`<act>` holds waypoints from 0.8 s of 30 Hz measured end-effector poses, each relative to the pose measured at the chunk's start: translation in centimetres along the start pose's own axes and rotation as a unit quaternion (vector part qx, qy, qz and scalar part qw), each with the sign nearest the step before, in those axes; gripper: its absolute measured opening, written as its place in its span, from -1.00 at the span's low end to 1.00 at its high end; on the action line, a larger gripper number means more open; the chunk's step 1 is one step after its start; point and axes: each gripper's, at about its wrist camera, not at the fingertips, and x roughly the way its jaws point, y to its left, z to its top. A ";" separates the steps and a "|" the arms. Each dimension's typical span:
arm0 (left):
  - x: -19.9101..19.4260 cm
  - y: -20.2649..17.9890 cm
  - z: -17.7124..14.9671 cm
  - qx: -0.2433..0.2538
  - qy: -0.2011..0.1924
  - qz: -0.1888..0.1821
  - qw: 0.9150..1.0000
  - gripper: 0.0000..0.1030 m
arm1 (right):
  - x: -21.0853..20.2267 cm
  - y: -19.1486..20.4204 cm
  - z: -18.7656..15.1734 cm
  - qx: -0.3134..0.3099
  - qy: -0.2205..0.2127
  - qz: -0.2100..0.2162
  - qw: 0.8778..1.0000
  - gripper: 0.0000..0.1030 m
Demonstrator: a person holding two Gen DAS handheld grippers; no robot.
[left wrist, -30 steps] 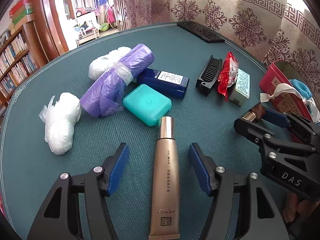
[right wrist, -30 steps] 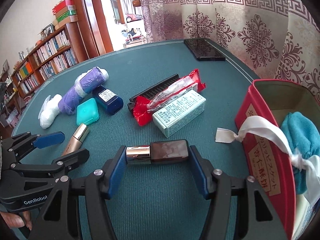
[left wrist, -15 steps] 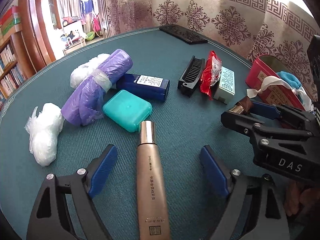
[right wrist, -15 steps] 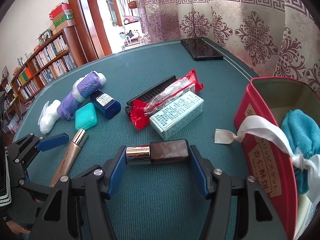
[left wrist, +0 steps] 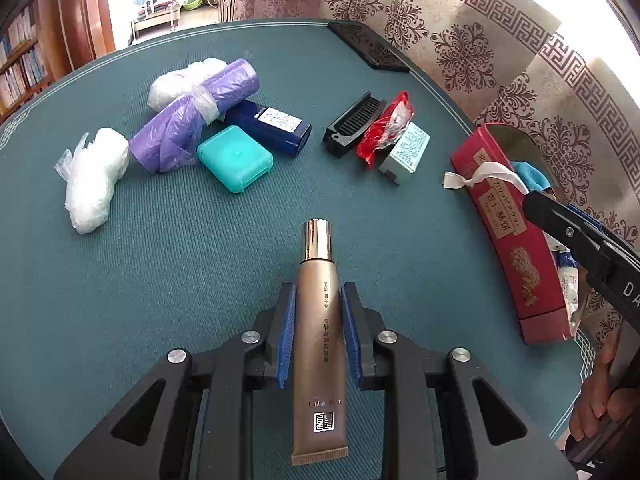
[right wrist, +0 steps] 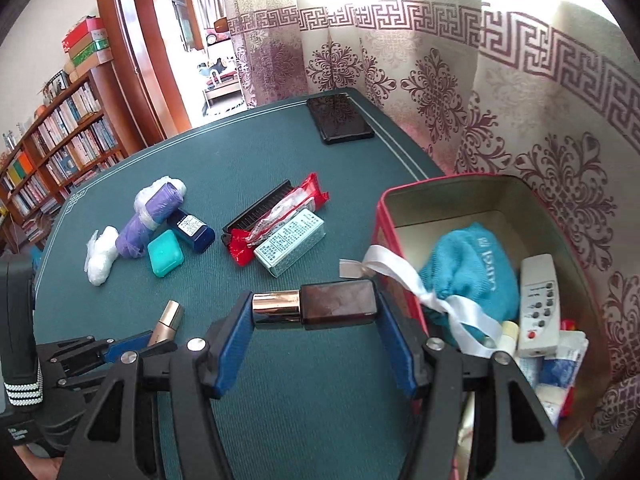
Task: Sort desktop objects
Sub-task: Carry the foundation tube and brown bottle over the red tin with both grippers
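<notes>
1. Surface (right wrist: 280,392): dark green cloth top. Most items remain unsorted on it, so the sorting is judged early to midway.
2. Red tin (right wrist: 386,220): open, at the right edge. Already inside: teal pouch (right wrist: 468,264), white remote (right wrist: 538,304) and small packets. A white ribbon (right wrist: 404,270) drapes over the near rim, likely a snag for incoming items.
3. Purple bag roll (left wrist: 192,120), with two white plastic bundles (left wrist: 94,184) beside it: far left, untouched.
4. Black phone (right wrist: 340,118): far edge, well apart.
5. Navy box (left wrist: 272,126) and teal case (left wrist: 234,158): touching the roll group.
6. Black comb (left wrist: 352,124), red packet (left wrist: 384,132), pale green box (left wrist: 406,152): one cluster, between the tools and the tin.
7. Gold tube (left wrist: 318,320): clenched along its body by the left tool (left wrist: 318,332), whose jaws have just been closing on it; cap forward.
8. Brown bottle (right wrist: 320,306): gripped end to end by the right tool (right wrist: 316,320), just beside the tin rim, not yet inside.
</notes>
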 end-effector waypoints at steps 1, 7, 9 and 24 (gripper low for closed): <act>-0.9 -0.6 0.1 0.006 -0.001 -0.003 1.000 -0.53 | -0.9 -0.5 -0.1 0.000 0.003 -0.012 1.000 0.26; -4.9 -4.7 1.0 0.060 -0.006 -0.009 0.998 -0.53 | -5.4 -4.9 -0.5 0.026 0.007 -0.074 0.997 0.26; -5.8 -6.4 1.3 0.073 -0.008 -0.012 0.997 -0.53 | -6.5 -6.2 -0.7 0.032 0.009 -0.085 0.996 0.26; -9.2 -20.3 4.1 0.128 -0.015 -0.035 0.991 -0.53 | -11.2 -14.7 -3.0 0.037 0.007 -0.068 0.997 0.26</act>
